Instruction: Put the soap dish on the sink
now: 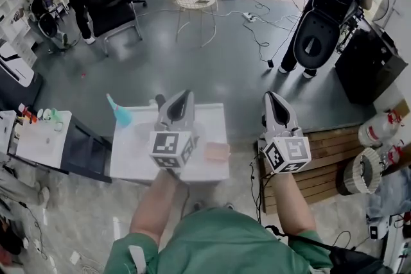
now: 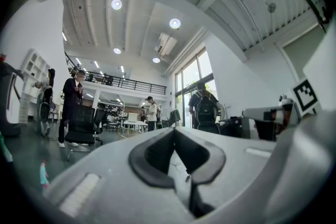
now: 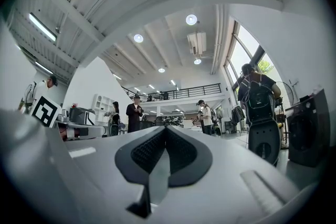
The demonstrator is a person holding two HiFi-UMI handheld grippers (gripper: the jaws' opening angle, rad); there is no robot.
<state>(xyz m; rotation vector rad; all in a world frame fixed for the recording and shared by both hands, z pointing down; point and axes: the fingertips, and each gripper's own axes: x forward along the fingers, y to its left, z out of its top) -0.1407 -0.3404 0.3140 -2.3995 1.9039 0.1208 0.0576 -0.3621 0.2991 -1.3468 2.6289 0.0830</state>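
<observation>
A pink soap dish (image 1: 217, 151) lies near the right edge of the white sink top (image 1: 138, 160) in the head view. My left gripper (image 1: 183, 94) hovers over the middle of that top, to the upper left of the dish, jaws shut and empty. My right gripper (image 1: 271, 97) is held off the top's right side, above the floor, also shut on nothing. Both point out into the room. In the left gripper view the gripper (image 2: 175, 131) has its pads together; in the right gripper view so does the other gripper (image 3: 165, 129). Neither gripper view shows the dish.
A blue spray bottle (image 1: 119, 112) stands at the sink top's far left corner. A black cabinet (image 1: 87, 149) and a white side table with small bottles (image 1: 40, 144) are to the left, a wooden pallet (image 1: 327, 167) to the right. People, chairs and floor cables (image 1: 260, 25) lie beyond.
</observation>
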